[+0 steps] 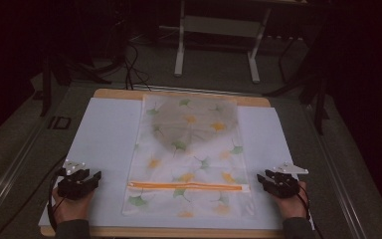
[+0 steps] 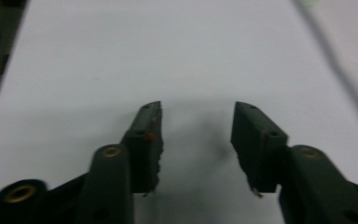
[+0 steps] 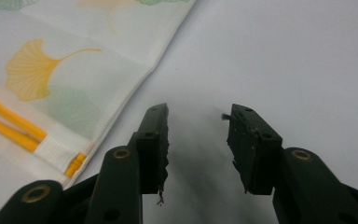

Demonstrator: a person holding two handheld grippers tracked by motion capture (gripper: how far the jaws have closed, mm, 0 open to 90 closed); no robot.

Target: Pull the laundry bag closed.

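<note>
High view: a translucent mesh bag (image 1: 189,154) printed with green and yellow ginkgo leaves lies flat mid-table, an orange zipper (image 1: 189,186) running across its near end and a darker grey item (image 1: 194,122) showing through its far half; left gripper (image 1: 92,180) sits on the white sheet (image 1: 104,134) well to the bag's left, held by the left hand (image 1: 71,206), jaws parted with nothing between; right gripper (image 1: 264,180) rests near the bag's right edge, level with the zipper end, held by the right hand (image 1: 291,203), jaws parted too; wooden table edge (image 1: 179,232) shows along the near side, dim room beyond with grey carpet, a white desk frame (image 1: 219,30) and cables on the floor. Left gripper view: left gripper (image 2: 198,123) gapes wide over plain white sheet (image 2: 121,56), empty, blurred bag edge (image 2: 340,60) at upper right, apart from the jaws. Right gripper view: right gripper (image 3: 196,126) spread apart and empty over the sheet (image 3: 284,56), bag corner (image 3: 65,74) just left of the left jaw, not touching, orange zipper end (image 3: 74,164) with white tab close beside that jaw
</note>
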